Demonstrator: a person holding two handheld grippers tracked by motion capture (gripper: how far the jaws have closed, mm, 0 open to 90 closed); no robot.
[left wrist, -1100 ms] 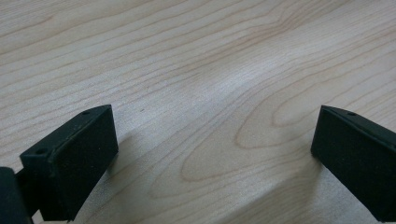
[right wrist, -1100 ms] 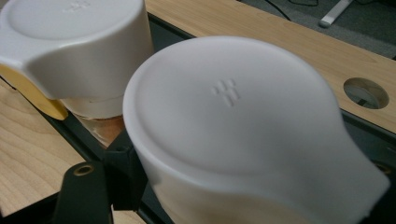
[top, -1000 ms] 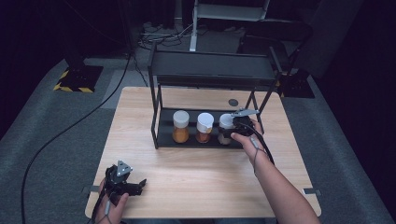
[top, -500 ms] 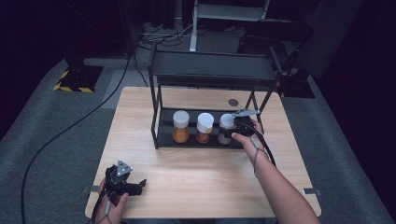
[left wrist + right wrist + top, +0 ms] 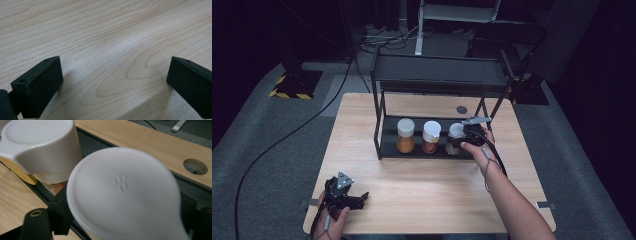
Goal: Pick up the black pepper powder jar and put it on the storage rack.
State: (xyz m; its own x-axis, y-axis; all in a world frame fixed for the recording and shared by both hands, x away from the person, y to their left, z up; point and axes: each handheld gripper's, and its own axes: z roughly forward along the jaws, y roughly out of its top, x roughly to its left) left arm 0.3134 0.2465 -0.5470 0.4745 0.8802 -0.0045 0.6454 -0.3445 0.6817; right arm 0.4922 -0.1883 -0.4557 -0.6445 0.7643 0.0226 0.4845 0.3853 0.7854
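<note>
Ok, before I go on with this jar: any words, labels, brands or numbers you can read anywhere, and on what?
No readable text anywhere.
Lid of the right jar: a small embossed cluster of raised marks, not letters.
Lid of the middle jar: the same kind of embossed marks, too faint to read.
Left jar: no label legible.
Floor plate: yellow-black hazard stripes, no words.

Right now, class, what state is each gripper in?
Left gripper: open, empty, resting on the table.
Right gripper: around the right jar; grip cannot be told.
</note>
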